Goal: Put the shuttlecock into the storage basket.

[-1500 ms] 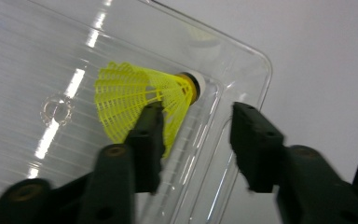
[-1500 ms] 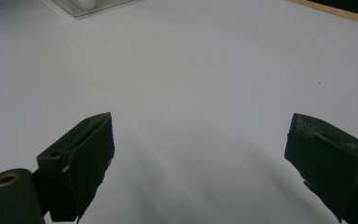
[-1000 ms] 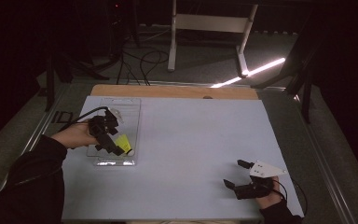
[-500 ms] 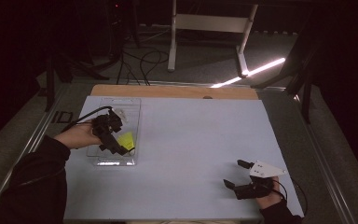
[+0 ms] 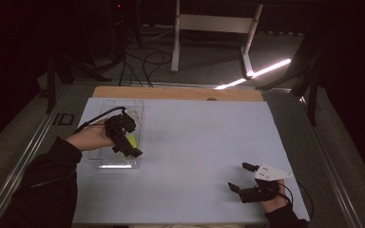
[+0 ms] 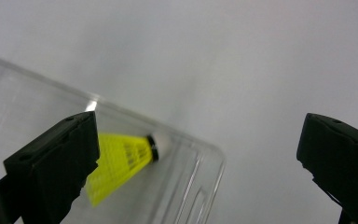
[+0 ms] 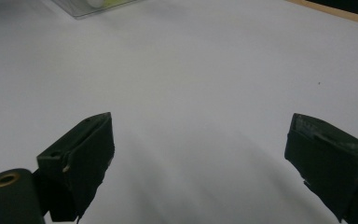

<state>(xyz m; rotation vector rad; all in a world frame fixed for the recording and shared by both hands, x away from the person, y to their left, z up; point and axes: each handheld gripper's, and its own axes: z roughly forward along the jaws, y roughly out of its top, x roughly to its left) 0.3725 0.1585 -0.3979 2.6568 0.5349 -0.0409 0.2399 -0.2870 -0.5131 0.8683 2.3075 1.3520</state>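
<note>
Over the last sec the left gripper [image 5: 127, 145] had drifted a bit toward the bench's far edge, above the clear tray [image 5: 96, 159] by the left edge. Its fingers [image 6: 56, 161] were wide apart w/ nothing held, the yellow shuttlecock [image 6: 121, 158] lying in the tray below, so prob. lining up a grab. The right gripper [image 5: 240, 178] hadn't budged near the front-right corner, fingers also spread, empty.

A dim lab or studio, suggested by a white-covered table [image 5: 195, 156], loose floor cables [image 5: 147, 59], metal stand legs [image 5: 247, 42]
</note>
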